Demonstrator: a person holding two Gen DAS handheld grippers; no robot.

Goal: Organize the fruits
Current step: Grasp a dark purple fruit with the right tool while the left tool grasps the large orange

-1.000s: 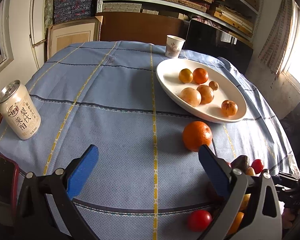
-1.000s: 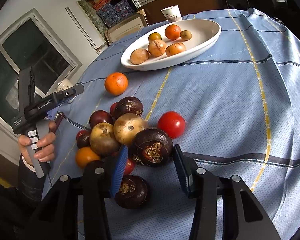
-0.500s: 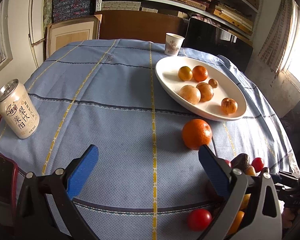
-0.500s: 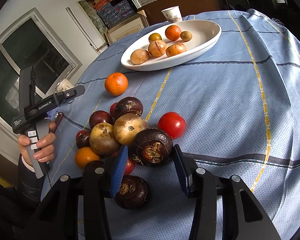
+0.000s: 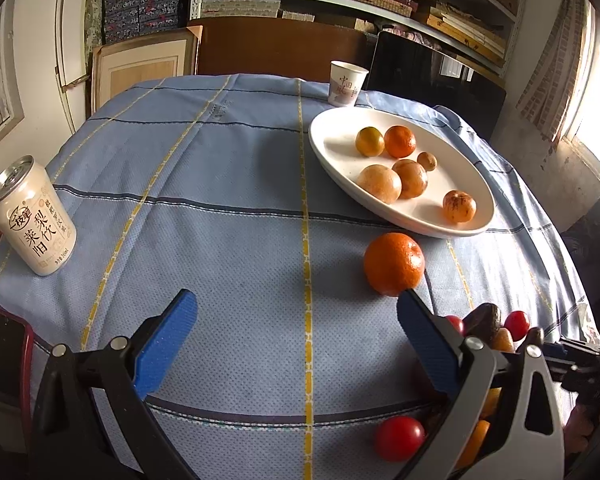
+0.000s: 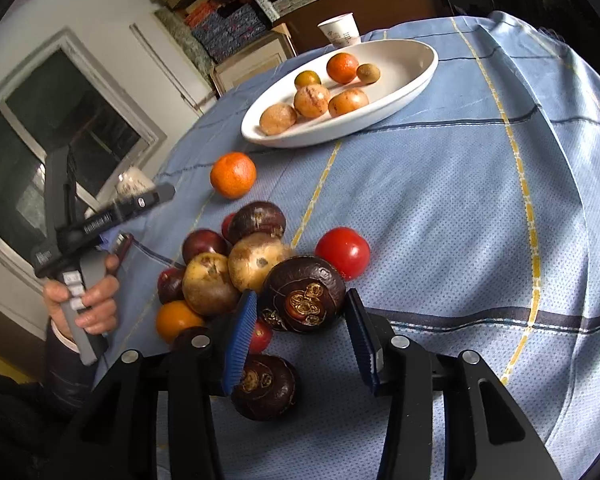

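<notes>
A white oval plate (image 5: 332,148) (image 6: 412,76) holds several orange and tan fruits. A loose orange (image 5: 394,264) (image 6: 233,175) lies on the blue cloth just ahead of my left gripper's right finger. My left gripper (image 5: 296,312) is open and empty above the cloth. A pile of dark, tan and red fruits (image 6: 236,264) lies near the table's edge. My right gripper (image 6: 300,320) is open, its blue pads either side of a dark brown fruit (image 6: 304,300), apart from it. A red tomato (image 6: 343,252) (image 5: 398,438) lies beside the pile.
A drink can (image 5: 32,216) stands at the left edge, a phone (image 5: 4,364) lies near it. A paper cup (image 5: 346,84) (image 6: 340,30) stands behind the plate. Shelves and a wooden board stand behind the table. The other hand-held gripper (image 6: 96,220) shows at the left.
My left gripper has crept a little forward toward the loose orange. My right gripper stays open around the dark brown fruit, with almost no movement.
</notes>
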